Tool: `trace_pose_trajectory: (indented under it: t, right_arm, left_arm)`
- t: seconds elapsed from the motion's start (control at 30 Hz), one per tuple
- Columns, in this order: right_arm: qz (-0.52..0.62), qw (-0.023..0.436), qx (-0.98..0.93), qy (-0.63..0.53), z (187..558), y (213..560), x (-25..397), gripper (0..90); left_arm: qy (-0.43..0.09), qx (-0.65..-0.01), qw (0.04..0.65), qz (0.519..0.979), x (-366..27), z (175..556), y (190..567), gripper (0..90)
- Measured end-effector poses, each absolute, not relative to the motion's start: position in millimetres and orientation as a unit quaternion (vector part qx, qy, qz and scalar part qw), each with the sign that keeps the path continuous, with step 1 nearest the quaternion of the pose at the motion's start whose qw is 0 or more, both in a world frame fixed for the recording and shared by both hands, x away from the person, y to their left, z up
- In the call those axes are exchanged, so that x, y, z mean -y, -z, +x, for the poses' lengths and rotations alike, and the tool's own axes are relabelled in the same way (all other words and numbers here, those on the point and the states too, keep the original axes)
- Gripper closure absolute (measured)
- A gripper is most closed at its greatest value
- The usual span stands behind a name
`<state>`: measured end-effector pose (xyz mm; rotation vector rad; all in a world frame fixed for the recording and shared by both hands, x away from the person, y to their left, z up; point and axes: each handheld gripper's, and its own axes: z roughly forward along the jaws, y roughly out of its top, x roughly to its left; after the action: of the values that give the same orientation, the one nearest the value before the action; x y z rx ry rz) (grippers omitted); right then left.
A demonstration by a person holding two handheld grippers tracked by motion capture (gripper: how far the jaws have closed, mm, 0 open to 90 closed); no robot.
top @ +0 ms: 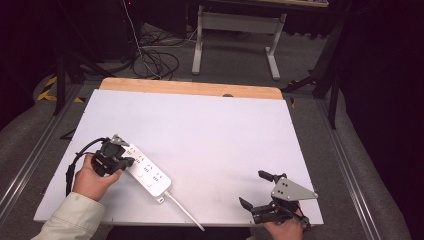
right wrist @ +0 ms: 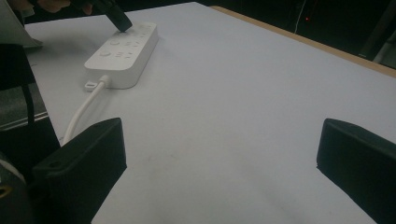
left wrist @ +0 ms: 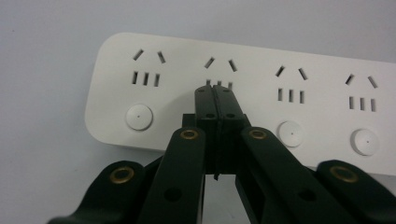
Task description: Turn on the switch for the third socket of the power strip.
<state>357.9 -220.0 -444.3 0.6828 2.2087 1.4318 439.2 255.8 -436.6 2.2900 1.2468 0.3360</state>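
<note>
White and matte, the bench (top: 210, 135) has a bare wooden strip along its far edge, with grey carpet and tangled black cables beyond. On its near left part lies a white rectangular plastic power strip (top: 148, 176) with four socket groups and round buttons, set diagonally, its white cord (top: 184, 212) running toward the near edge. The left gripper (top: 122, 161) has its jaws pressed together, their tips resting on the strip just below the second socket group. The right gripper (top: 256, 190) hovers at the near right corner, well apart from the strip, jaws spread wide over bare surface.
</note>
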Motion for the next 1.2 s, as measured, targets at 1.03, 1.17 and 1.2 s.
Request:
trace_pose_trajectory:
  t: [1.03, 1.17, 1.2]
  right_arm:
    - [0.248, 0.210, -0.795, -0.512, 359, 445, 221, 1.9]
    - [0.248, 0.209, -0.795, -0.513, 359, 445, 221, 1.9]
    - [0.249, 0.209, -0.795, -0.513, 359, 445, 221, 1.9]
  left_arm:
    - [-0.153, -0.413, 0.329, 0.835, -252, 413, 390, 58.1]
    - [-0.165, -0.400, 0.341, 0.834, -249, 406, 382, 47.5]
    - [-0.166, -0.397, 0.343, 0.835, -249, 405, 381, 46.5]
